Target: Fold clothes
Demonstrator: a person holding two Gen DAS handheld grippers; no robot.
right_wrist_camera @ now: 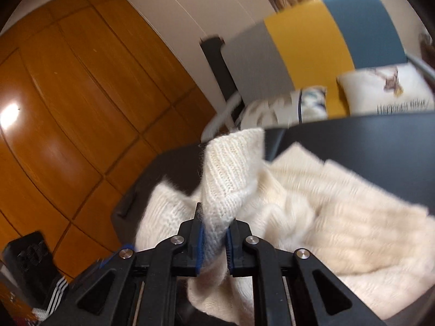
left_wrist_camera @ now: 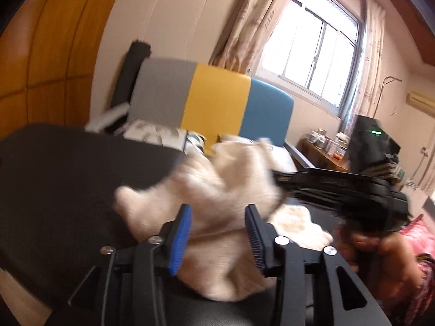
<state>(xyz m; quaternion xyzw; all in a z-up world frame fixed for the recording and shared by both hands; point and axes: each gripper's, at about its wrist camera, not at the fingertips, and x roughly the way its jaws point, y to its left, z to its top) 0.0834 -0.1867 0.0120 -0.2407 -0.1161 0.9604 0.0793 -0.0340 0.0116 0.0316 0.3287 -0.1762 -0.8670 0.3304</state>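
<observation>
Slippage threatens: right gripper [right_wrist_camera: 214,233] clamps only a thin sweater [right_wrist_camera: 312,203] fold; left gripper [left_wrist_camera: 217,233] gapes, fabric loose between its jaws.

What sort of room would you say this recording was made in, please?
Probably a bedroom at home: a grey, yellow and blue padded headboard with printed pillows, tall orange wooden wardrobe doors and a curtained window.

Bright window [left_wrist_camera: 312,51] daylight, motion-blurred sweater [left_wrist_camera: 217,190], fisheye-dark corners, wardrobe [right_wrist_camera: 68,108] glare
</observation>
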